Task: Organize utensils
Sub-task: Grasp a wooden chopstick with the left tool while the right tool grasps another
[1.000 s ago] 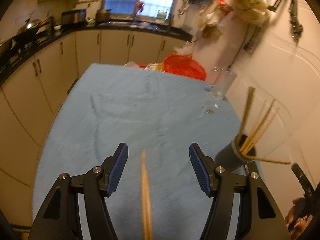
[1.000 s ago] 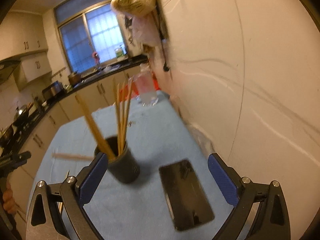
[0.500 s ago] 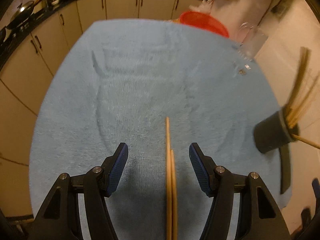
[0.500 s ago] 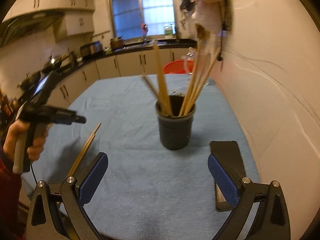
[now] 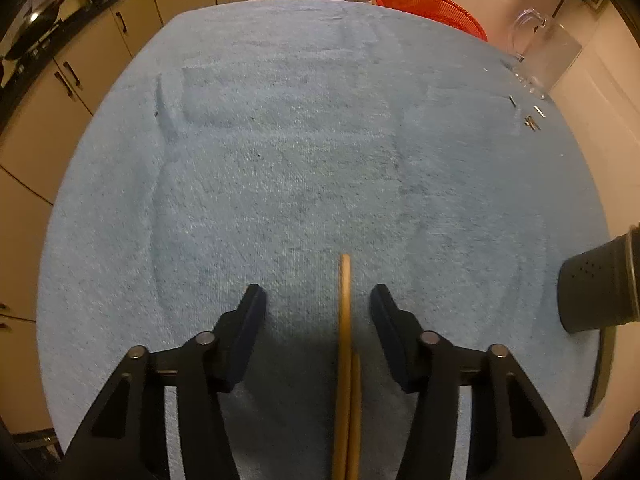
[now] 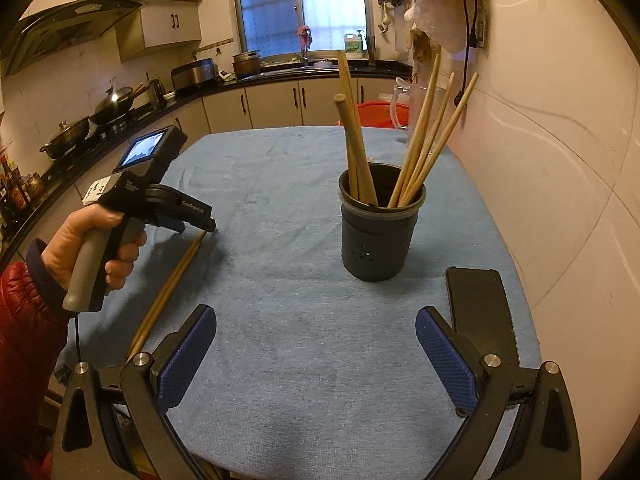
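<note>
A pair of wooden chopsticks (image 5: pixel 345 320) lies on the blue towel (image 5: pixel 280 160). My left gripper (image 5: pixel 318 296) points steeply down over their far end, its jaws closing. The chopsticks sit between the pads, nearer the right one, and neither pad presses on them. The right wrist view shows the left gripper (image 6: pixel 200 224), held by a hand, low over the chopsticks (image 6: pixel 172 280) at the table's left. A dark holder (image 6: pixel 380 236) with several chopsticks stands upright mid-table, also at the right edge (image 5: pixel 596 292). My right gripper (image 6: pixel 316 340) is open and holds nothing, short of the holder.
A black phone (image 6: pixel 480 304) lies flat beside the holder, near the wall. At the table's far end stand a red basket (image 5: pixel 432 8) and a glass pitcher (image 5: pixel 548 48). Small metal bits (image 5: pixel 530 120) lie near the pitcher. Kitchen cabinets run along the left.
My left gripper dropped toward the towel and tipped downward over the chopsticks, and its jaws narrowed. The right view swung from the wall side and rolled level, now facing the holder.
</note>
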The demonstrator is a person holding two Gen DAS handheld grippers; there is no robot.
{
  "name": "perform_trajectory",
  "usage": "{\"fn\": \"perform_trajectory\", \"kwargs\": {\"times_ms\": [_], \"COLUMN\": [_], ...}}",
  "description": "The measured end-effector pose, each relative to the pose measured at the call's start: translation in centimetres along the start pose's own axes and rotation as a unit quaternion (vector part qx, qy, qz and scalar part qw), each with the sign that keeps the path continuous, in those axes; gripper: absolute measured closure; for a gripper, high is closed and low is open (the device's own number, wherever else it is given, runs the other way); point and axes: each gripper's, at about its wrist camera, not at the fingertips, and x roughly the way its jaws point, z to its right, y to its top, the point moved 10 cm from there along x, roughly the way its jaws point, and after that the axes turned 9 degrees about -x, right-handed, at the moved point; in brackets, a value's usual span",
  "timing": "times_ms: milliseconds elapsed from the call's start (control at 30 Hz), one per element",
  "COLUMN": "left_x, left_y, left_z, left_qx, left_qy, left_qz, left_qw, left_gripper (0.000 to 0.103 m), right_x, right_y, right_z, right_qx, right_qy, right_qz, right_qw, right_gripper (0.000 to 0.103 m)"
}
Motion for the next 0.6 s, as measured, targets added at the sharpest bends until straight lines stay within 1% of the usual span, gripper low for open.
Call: {"fn": "perform_trajectory", "kwargs": {"times_ms": [67,167,233,367,467,533,567,600], "left_x": [-0.1,-0.4,-1.0,-2.3,-3.1,-3.8,-4.1,-4.3], "left_y": [-0.1,-0.6,-1.3,-3.6,-5.2,-6.3,-6.8,-7.3], "left_z": [-0.5,-1.5,-2.6,-5.4,-7.4,-8.4,-8.6,-8.9], "left_qx": [0.010,0.017,0.018,0.011,-0.003,-0.014,-0.016,-0.017], "left_qy": [0.013,0.026,0.029,0.029,0.024,0.017,0.013,0.010], "left_qz": [0.003,0.005,0.007,0.011,0.011,0.011,0.012,0.013], "left_qw": [0.9999,0.9995,0.9994,0.9995,0.9997,0.9997,0.9997,0.9997], "left_gripper": [0.062,0.062,0.062,0.062,0.062,0.062,0.062,0.062], "right_x": [0.1,0.4,0.5,1.0,1.8,2.7,3.2,3.9], "right_y": [0.1,0.4,0.7,1.3,1.7,2.2,2.3,2.7], "right_z": [0.0,-0.2,-0.5,-1.6,-3.0,-4.2,-4.7,-5.5], "right_qx": [0.001,0.004,0.003,-0.003,-0.003,0.005,0.008,0.012], "right_qy": [0.001,0.005,0.007,0.017,0.040,0.063,0.074,0.092], "right_qz": [-0.001,-0.003,-0.003,-0.009,-0.021,-0.036,-0.043,-0.054], "right_qw": [1.000,1.000,1.000,1.000,0.999,0.997,0.996,0.994], "right_gripper": [0.001,0.001,0.001,0.001,0.001,0.001,0.002,0.006]}}
